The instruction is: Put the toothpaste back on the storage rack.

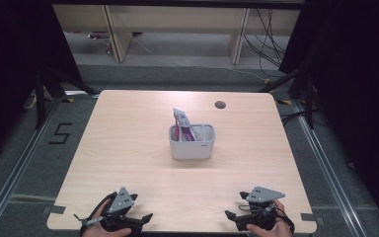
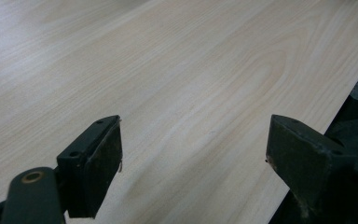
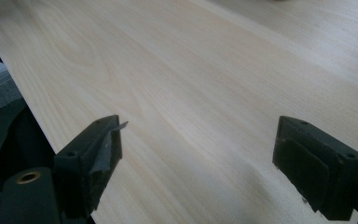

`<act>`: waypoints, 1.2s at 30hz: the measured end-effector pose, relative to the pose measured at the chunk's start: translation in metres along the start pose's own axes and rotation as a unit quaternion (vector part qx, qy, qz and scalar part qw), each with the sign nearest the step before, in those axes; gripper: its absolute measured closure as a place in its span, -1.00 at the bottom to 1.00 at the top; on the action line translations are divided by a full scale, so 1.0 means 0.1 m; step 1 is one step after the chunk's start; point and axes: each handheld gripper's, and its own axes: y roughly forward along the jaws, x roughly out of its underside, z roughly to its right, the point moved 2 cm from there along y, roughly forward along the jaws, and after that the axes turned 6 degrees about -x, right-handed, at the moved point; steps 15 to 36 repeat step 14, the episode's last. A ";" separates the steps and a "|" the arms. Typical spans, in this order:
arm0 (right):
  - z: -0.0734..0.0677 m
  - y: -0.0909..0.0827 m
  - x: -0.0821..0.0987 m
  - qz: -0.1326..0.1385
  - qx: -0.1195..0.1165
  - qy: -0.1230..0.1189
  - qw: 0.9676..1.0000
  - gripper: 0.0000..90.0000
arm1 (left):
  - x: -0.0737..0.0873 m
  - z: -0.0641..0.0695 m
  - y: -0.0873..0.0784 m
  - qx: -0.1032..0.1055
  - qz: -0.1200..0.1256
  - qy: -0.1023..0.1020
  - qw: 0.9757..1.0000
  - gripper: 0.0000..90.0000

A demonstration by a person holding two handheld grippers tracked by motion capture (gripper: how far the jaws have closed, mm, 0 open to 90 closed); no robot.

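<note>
On my far left, off the desk [image 1: 128,148], the floor carries a black "5" marking [image 1: 60,133]. Coming in over the near left corner I see my left tongs [image 1: 143,218], gripped by the left hand [image 1: 101,224] at the bottom edge, with the grey three-cornered plate on top. They sit low over the wood, close to the near edge. In the left gripper view the left tongs [image 2: 193,154] stand wide apart — bare pale wood grain between the two black jaws, nothing gripped, and the desk edge falls away at the right of that view.

Moving toward the middle, the grey caddy [image 1: 192,143] stands upright near the centre of the desk, well apart from both tongs. It has compartments; a purple-and-pink packet [image 1: 182,124] stands in its left compartment, leaning and poking up above the rim. The right compartment's contents I cannot tell. Beyond the caddy, toward the far edge and a little right, there is a round cable hole [image 1: 220,104] in the desktop.

Over the near right corner are my right tongs [image 1: 228,215], held by the right hand [image 1: 266,228], again with the grey plate uppermost and a cable looping beside it. In the right gripper view the right tongs [image 3: 198,149] are wide too — only bare wood between the jaws, with the desk edge at the left of that view.
</note>
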 end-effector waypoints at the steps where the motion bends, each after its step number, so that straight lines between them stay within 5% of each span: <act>1: 0.00 0.00 0.00 0.000 0.000 0.000 1.000 -0.64 | 0.00 0.00 0.00 0.000 0.000 0.001 1.000 -0.60; 6: 0.02 -0.03 0.01 0.000 0.000 -0.002 1.000 -0.64 | 0.00 0.00 0.00 0.001 -0.004 0.005 1.000 -0.60; 8: 0.02 -0.02 0.02 -0.003 -0.023 0.002 1.000 -0.64 | 0.00 0.00 0.00 0.001 -0.004 0.004 1.000 -0.60; 12: 0.02 -0.03 0.02 0.000 -0.004 -0.002 1.000 -0.64 | 0.01 0.00 0.00 0.000 -0.004 0.005 1.000 -0.60; 36: 0.02 -0.03 0.02 0.002 -0.005 -0.005 1.000 -0.64 | 0.01 0.00 0.00 0.000 -0.004 0.003 1.000 -0.60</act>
